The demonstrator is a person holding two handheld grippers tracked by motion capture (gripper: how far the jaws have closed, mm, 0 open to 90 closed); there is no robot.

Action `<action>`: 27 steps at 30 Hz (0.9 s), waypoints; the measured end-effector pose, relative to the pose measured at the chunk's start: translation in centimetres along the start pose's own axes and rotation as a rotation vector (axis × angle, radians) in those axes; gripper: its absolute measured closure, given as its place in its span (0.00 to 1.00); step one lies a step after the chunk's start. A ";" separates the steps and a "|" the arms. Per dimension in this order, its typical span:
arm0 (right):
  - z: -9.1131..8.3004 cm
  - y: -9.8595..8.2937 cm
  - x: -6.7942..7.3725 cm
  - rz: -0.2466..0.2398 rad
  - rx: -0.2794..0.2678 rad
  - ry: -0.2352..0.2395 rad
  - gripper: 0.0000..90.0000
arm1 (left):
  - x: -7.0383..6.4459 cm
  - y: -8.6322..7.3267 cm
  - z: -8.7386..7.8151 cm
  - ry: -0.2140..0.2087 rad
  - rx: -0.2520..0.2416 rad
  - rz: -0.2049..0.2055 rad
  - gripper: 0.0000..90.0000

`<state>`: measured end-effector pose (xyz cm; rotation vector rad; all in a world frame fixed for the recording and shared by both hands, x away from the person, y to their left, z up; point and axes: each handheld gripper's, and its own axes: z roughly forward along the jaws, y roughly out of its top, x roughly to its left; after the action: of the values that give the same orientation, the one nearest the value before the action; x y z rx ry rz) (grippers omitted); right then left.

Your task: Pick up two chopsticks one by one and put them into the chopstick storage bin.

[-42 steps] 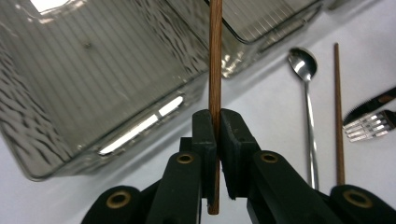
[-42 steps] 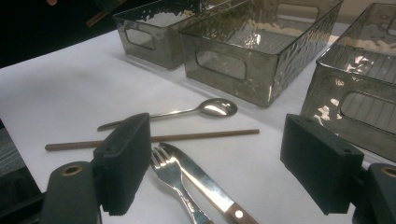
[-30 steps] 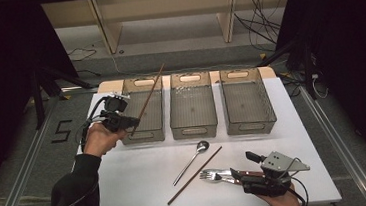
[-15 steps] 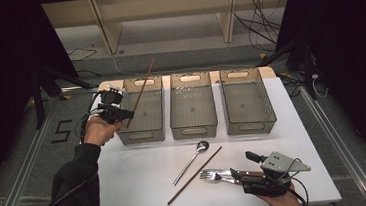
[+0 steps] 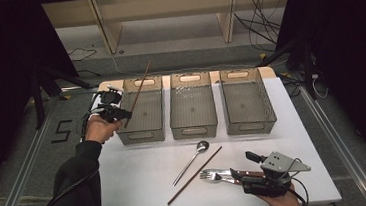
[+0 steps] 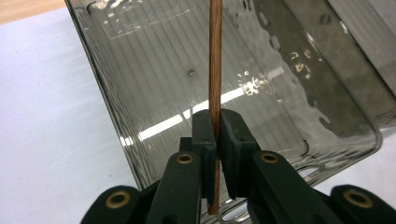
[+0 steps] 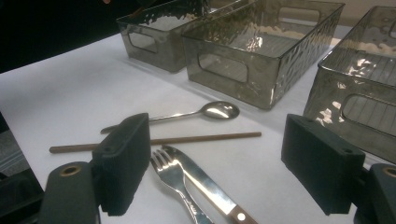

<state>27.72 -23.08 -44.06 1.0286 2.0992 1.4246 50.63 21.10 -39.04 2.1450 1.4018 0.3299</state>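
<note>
The white bench (image 5: pixel 293 118) was lit brightly and evenly from above, while the surroundings on both sides were left almost black. Glare streaks were seen on the ribbed floor of the smoky bin (image 6: pixel 261 88) and on the spoon bowl (image 7: pixel 219 110). The near fingers (image 7: pixel 122 163) were rendered soft.
</note>
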 end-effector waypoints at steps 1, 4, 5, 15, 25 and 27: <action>0.0 0.0 0.0 0.000 -0.001 0.000 0.27 | 0.1 0.0 0.1 0.001 0.004 -0.002 0.94; 0.0 0.0 0.0 0.005 0.002 0.001 0.27 | 0.3 -0.3 0.4 0.004 0.014 -0.008 0.94; 0.0 0.0 0.0 0.001 0.001 0.002 0.27 | 0.4 -0.3 0.5 0.007 0.020 -0.008 0.94; 0.0 0.0 0.0 0.000 -0.001 0.002 0.27 | 0.7 -0.9 1.2 0.014 0.066 -0.031 0.93; 0.0 0.0 0.0 0.003 -0.001 0.004 0.27 | 0.7 -1.0 0.6 0.030 0.032 -0.083 0.66; 0.0 0.0 0.0 0.004 -0.001 0.004 0.27 | 0.5 -1.0 0.2 0.025 0.018 -0.081 0.59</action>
<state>27.74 -23.06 -44.08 1.0311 2.0998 1.4307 50.19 21.81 -39.82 2.0979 1.5064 0.3149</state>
